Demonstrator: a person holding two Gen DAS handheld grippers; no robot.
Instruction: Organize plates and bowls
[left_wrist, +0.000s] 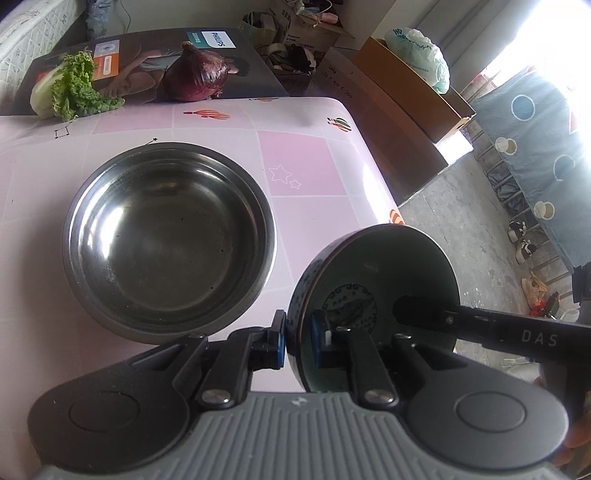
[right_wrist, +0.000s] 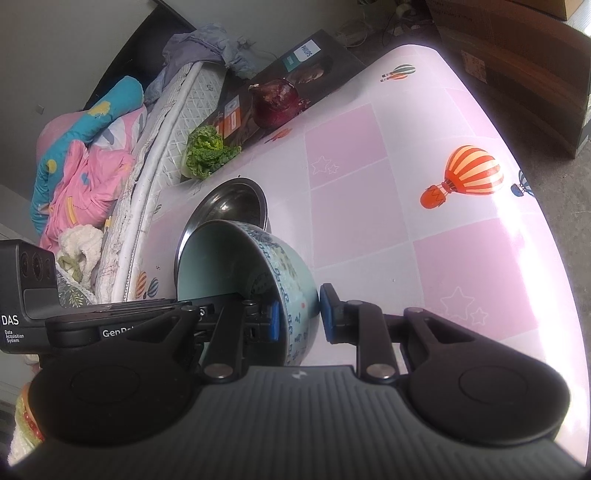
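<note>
A: State of the left gripper (left_wrist: 298, 341)?

B: Clamped on the rim of the ceramic bowl (left_wrist: 373, 295); one blue pad sits outside the wall, one inside. The bowl is tipped on edge, glazed pale green inside, with blue patterning outside.

A: And the right gripper (right_wrist: 297, 314)?

B: Spread wide. Its fingers straddle the same bowl's wall (right_wrist: 291, 280); the right pad stands just clear of the glaze.

A: Surroundings?

B: The round, shiny steel bowl (left_wrist: 168, 242) rests upright on the counter (left_wrist: 306, 162), beside the ceramic one. The counter carries a glossy pink checked cover. Behind lie a red onion (left_wrist: 195, 74) and a leafy lettuce (left_wrist: 70, 90).
</note>
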